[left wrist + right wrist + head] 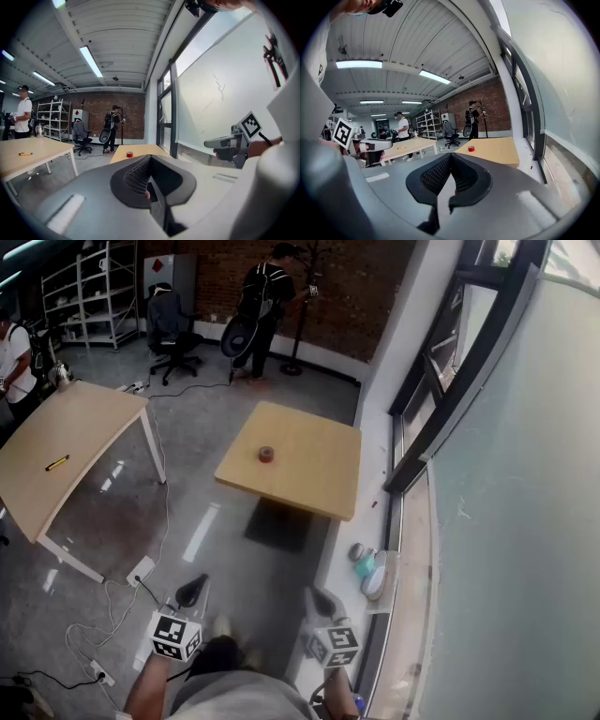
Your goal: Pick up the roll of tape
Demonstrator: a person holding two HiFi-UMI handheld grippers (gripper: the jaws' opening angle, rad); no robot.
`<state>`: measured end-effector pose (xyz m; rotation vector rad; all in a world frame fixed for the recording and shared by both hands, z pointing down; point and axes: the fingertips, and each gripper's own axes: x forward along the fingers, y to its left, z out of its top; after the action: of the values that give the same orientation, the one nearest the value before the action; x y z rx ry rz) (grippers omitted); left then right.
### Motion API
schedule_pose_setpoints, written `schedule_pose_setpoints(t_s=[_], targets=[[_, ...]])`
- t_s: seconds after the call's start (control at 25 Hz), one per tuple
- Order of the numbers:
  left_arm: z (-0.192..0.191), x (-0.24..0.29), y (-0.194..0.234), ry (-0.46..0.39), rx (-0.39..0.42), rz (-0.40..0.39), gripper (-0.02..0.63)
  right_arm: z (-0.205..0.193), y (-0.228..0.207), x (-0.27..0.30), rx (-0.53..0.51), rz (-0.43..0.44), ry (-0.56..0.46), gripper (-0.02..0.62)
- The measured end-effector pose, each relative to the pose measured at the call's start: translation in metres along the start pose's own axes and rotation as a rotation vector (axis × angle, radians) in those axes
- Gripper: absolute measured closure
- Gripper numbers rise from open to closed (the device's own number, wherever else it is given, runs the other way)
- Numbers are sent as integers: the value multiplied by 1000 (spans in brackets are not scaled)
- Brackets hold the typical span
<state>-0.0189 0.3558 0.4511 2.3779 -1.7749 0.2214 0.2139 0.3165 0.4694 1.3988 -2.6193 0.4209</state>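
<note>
The roll of tape [266, 454] is small and red. It lies on the square wooden table [319, 474] some way ahead of me, near its middle. It also shows far off as the roll of tape [130, 154] in the left gripper view and the roll of tape [471, 148] in the right gripper view. My left gripper [195, 583] and right gripper [315, 596] are held low and close to my body, well short of the table. Both have their jaws together with nothing between them. Each gripper view shows the other one: the right gripper [224, 141] and the left gripper [371, 144].
A long wooden table [66, 442] with a yellow tool [57, 462] stands at the left. Cables and a power strip [140, 570] lie on the floor. A window wall [487, 474] runs along the right, with cups [370, 570] on its sill. A person [262, 301] and an office chair [172, 329] are at the back.
</note>
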Motion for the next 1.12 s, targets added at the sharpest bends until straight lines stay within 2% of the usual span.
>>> schedule_pose_setpoints(t_s=[0.28, 0.56, 1.12], targets=[[2, -2, -1, -11, 0, -2, 606, -2, 8, 0, -1, 13, 9, 583], [4, -8, 4, -18, 10, 5, 606, 7, 10, -1, 26, 15, -39, 581], [25, 3, 8, -65, 55, 18, 606, 29, 16, 16, -43, 54, -99, 581]])
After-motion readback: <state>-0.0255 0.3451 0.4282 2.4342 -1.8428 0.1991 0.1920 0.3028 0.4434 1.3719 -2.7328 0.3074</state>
